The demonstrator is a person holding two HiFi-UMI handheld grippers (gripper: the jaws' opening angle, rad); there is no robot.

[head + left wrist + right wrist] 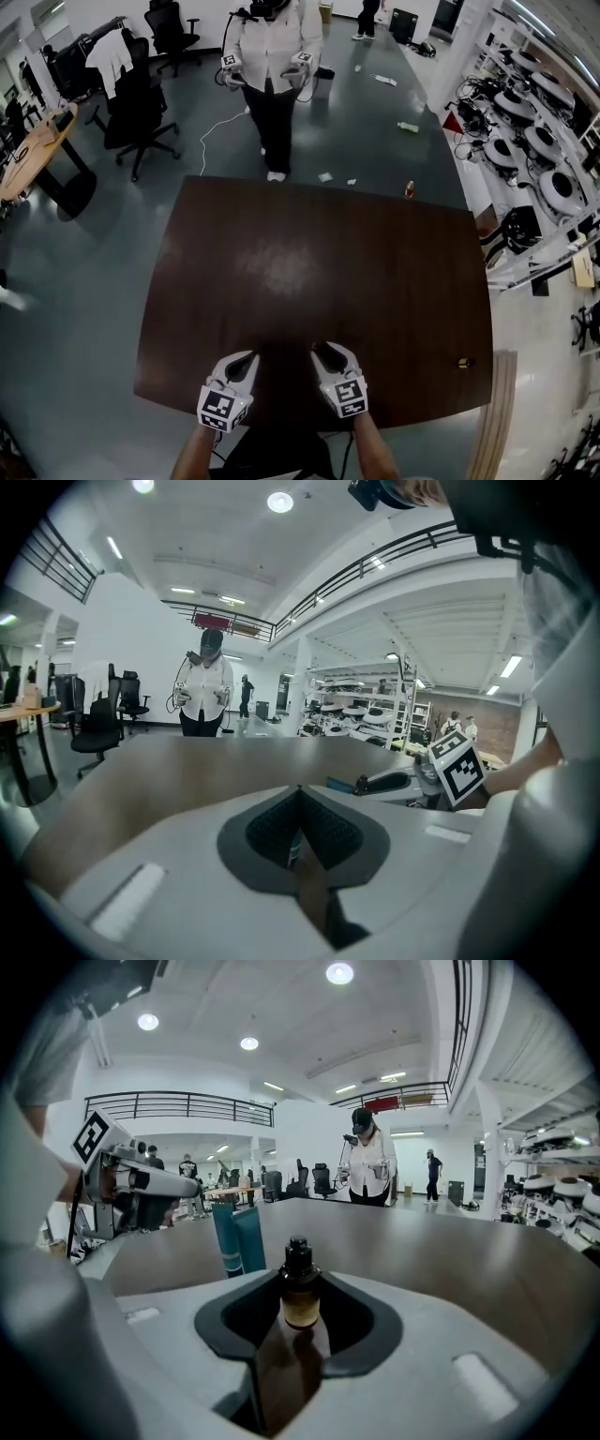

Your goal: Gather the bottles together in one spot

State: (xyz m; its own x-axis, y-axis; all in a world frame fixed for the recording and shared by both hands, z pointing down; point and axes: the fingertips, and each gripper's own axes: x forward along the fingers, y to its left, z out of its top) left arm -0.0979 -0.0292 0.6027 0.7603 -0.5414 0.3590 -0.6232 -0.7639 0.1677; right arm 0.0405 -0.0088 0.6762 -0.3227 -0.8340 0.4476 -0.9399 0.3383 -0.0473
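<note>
A small amber bottle with a black cap stands upright between my right gripper's pads, which close on its sides. In the head view the right gripper is low over the dark brown table near its front edge. My left gripper is beside it on the left. Its pads meet at the tip of the gripper. A thin teal and white sliver shows low in the gap. A teal upright thing with a pale band stands just ahead of the left gripper.
A small object lies by the table's right edge. On the floor beyond the table lie a red bottle and a pale one. A person stands there holding grippers. Office chairs are at the left, racks of gear at the right.
</note>
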